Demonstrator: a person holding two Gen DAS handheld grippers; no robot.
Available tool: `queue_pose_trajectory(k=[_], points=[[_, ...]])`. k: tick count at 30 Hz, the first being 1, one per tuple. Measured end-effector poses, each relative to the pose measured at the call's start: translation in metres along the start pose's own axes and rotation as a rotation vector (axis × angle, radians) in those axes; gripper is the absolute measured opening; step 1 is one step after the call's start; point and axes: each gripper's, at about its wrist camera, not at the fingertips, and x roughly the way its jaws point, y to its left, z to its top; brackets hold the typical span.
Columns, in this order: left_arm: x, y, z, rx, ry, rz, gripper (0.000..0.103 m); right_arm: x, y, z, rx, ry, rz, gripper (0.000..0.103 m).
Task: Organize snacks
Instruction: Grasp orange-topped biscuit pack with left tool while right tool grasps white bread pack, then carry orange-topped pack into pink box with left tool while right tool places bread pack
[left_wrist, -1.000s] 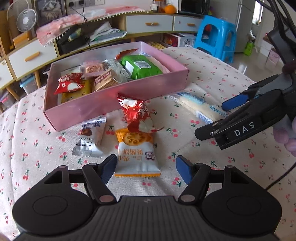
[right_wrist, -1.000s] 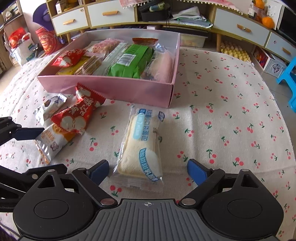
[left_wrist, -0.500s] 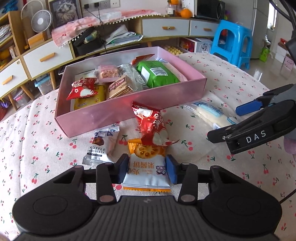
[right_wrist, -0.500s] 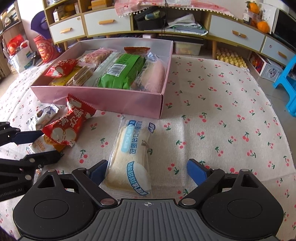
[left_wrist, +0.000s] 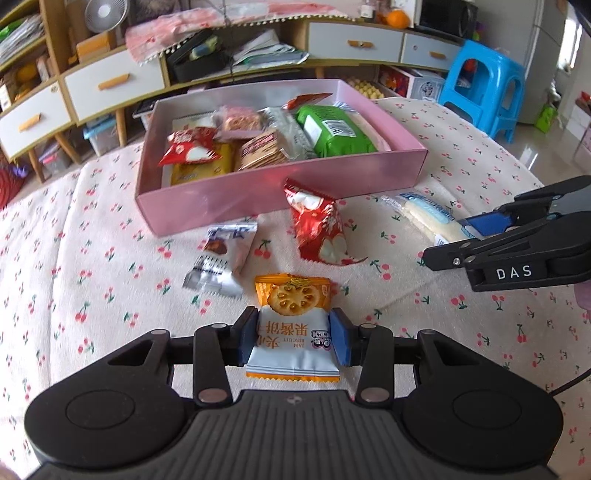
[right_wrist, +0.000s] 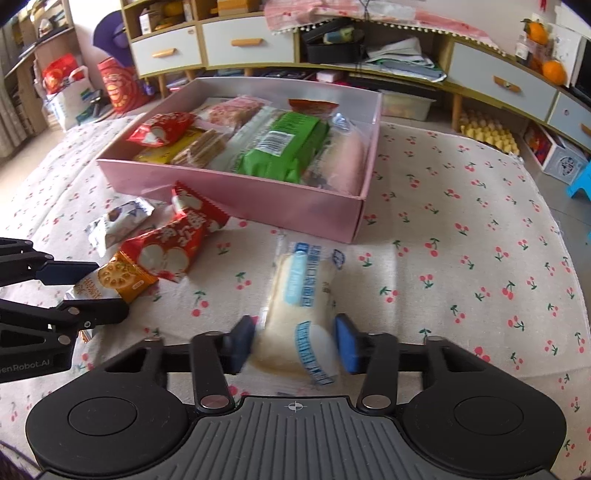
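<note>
A pink box (left_wrist: 280, 192) (right_wrist: 295, 206) holds several snack packets. My left gripper (left_wrist: 293, 336) is shut on an orange and white jam biscuit packet (left_wrist: 293, 321), which also shows in the right wrist view (right_wrist: 110, 280). My right gripper (right_wrist: 295, 345) is shut on a long white bread packet with blue print (right_wrist: 299, 299), seen at the right in the left wrist view (left_wrist: 428, 218). A red packet (left_wrist: 319, 230) (right_wrist: 177, 240) and a silver chocolate packet (left_wrist: 221, 254) (right_wrist: 118, 221) lie on the cloth before the box.
The table has a cherry-print cloth (left_wrist: 92, 280) (right_wrist: 461, 277). Behind it stand low cabinets with drawers (left_wrist: 110, 81) and a blue stool (left_wrist: 484, 85). The left gripper's fingers (right_wrist: 74, 271) reach in from the left in the right wrist view.
Both grippers have closed: the left on the jam biscuit packet, lifting it back from the red packet; the right on the bread packet. Both views have pulled back from the box.
</note>
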Motion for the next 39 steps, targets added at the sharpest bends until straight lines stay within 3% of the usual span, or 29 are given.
queue_pose_trajectory(k=[14,27,39], points=[[-0.017,0.027,-0.004,-0.2,0.054,-0.049,0.037,-0.02,-0.017,0.007,0.163,0.058,0.022,0.036],[-0.041,0.029,0.009,-0.238,-0.031,-0.081,0.036,-0.053,-0.033,0.013,0.28,0.006,0.067,0.036],[-0.039,0.033,0.042,-0.238,-0.105,-0.038,0.036,-0.052,-0.047,0.038,0.39,-0.046,0.078,0.036]])
